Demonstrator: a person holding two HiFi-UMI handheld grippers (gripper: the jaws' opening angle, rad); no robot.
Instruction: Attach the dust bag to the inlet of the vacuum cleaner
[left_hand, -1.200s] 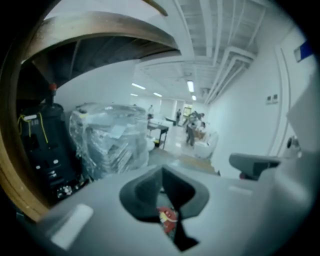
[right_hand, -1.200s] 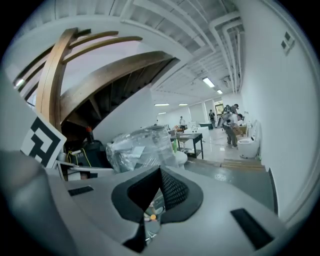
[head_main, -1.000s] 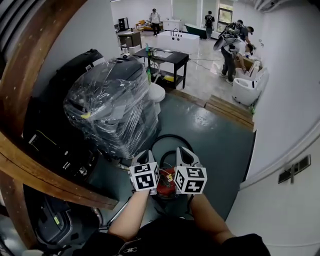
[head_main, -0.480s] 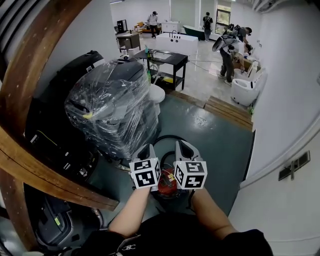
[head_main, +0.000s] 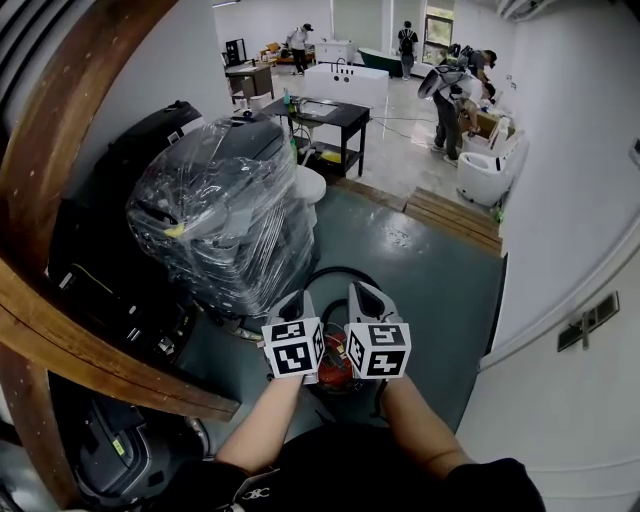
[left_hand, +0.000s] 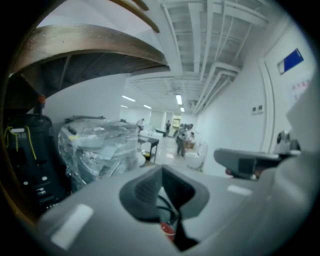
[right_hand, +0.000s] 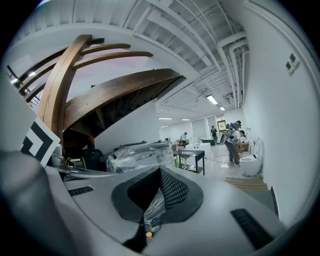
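Note:
In the head view both grippers are held side by side just above a red vacuum cleaner (head_main: 334, 369) on the grey floor, with its black hose (head_main: 340, 274) curving beyond them. The left gripper (head_main: 298, 298) is shut; in its own view the pads (left_hand: 150, 187) meet and the red vacuum cleaner (left_hand: 168, 230) shows through the gap below. The right gripper (head_main: 362, 291) is shut too. In the right gripper view a thin shiny strip (right_hand: 153, 204) lies between the pads, and I cannot tell what it is. I see no dust bag that I can make out.
A large machine wrapped in clear plastic (head_main: 225, 220) stands close on the left, under a curved wooden beam (head_main: 50, 310). Behind it are a white toilet (head_main: 312, 184) and a black table (head_main: 335, 115). Wooden planks (head_main: 455, 220) lie further off. People (head_main: 450, 95) work at the back. A white wall (head_main: 570, 250) runs along the right.
The right gripper has edged slightly up and away in the head view. Both stay shut and side by side over the vacuum cleaner.

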